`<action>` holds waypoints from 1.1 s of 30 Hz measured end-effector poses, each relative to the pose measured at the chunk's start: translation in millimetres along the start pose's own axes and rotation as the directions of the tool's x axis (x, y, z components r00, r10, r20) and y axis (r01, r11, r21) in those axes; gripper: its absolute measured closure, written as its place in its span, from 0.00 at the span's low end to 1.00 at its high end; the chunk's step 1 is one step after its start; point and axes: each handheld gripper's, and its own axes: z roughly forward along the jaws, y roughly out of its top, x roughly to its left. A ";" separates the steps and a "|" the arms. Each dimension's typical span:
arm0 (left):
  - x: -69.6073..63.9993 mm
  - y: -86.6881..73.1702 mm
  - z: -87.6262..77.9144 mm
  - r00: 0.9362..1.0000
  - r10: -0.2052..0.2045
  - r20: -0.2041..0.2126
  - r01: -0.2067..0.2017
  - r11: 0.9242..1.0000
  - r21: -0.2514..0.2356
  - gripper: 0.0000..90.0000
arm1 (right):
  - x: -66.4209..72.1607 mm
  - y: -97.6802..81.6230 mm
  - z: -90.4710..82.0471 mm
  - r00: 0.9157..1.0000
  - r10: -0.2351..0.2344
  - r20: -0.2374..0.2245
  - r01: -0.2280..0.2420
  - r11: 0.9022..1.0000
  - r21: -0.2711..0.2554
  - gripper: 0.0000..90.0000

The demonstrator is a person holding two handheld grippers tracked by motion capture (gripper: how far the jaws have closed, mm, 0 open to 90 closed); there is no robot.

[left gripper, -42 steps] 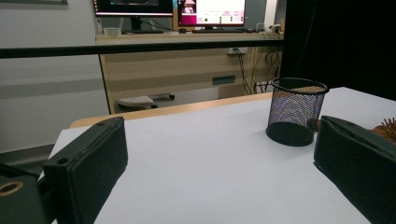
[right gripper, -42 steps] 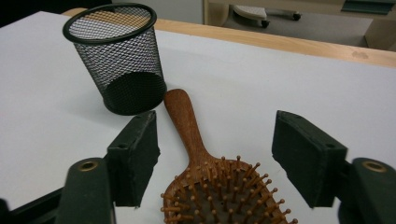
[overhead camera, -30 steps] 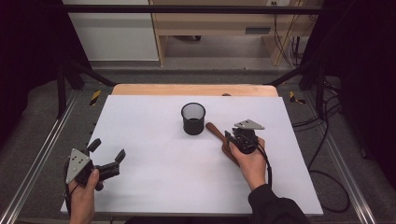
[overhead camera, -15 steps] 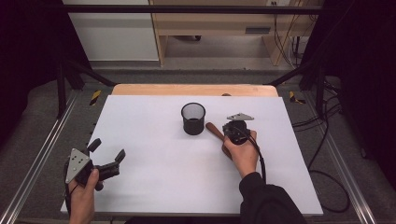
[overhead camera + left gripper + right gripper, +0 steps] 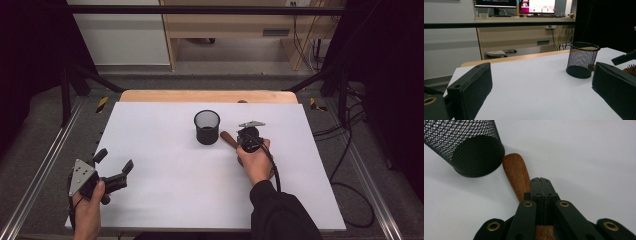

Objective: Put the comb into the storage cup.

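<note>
- High view: the white rectangular table (image 5: 165, 150) carries a black wire-mesh cylindrical cup (image 5: 207, 127), standing upright near its middle.
- Just to the cup's right lies a brown wooden handle (image 5: 229, 139); its rounded end points toward the cup's base.
- The right tool (image 5: 247, 141) sits over that handle, held by the person's right hand (image 5: 256, 162). Its jaws have just been closing.
- The left tool (image 5: 114, 169) rests near the table's front left corner, well apart from the cup, in the left hand (image 5: 87, 210); its jaws stand wide apart with nothing between them.
- Left gripper view: the two black padded jaws are spread to either side, with bare table between them. The mesh cup (image 5: 582, 60) stands upright farther off.
- Right gripper view: the jaws are pressed together at their tips, lying over the wooden handle (image 5: 517, 173), which passes beneath them. Whether the pads actually pinch the wood cannot be told.
- The handle's rounded end lies just beside the base of the mesh cup (image 5: 470, 147).
</note>
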 end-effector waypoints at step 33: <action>1.3 1.1 -1.0 1.000 -0.003 -0.002 0.003 1.000 -0.003 0.04 | 2.7 0.6 5.3 0.997 -0.070 0.011 0.068 0.987 0.146 1.00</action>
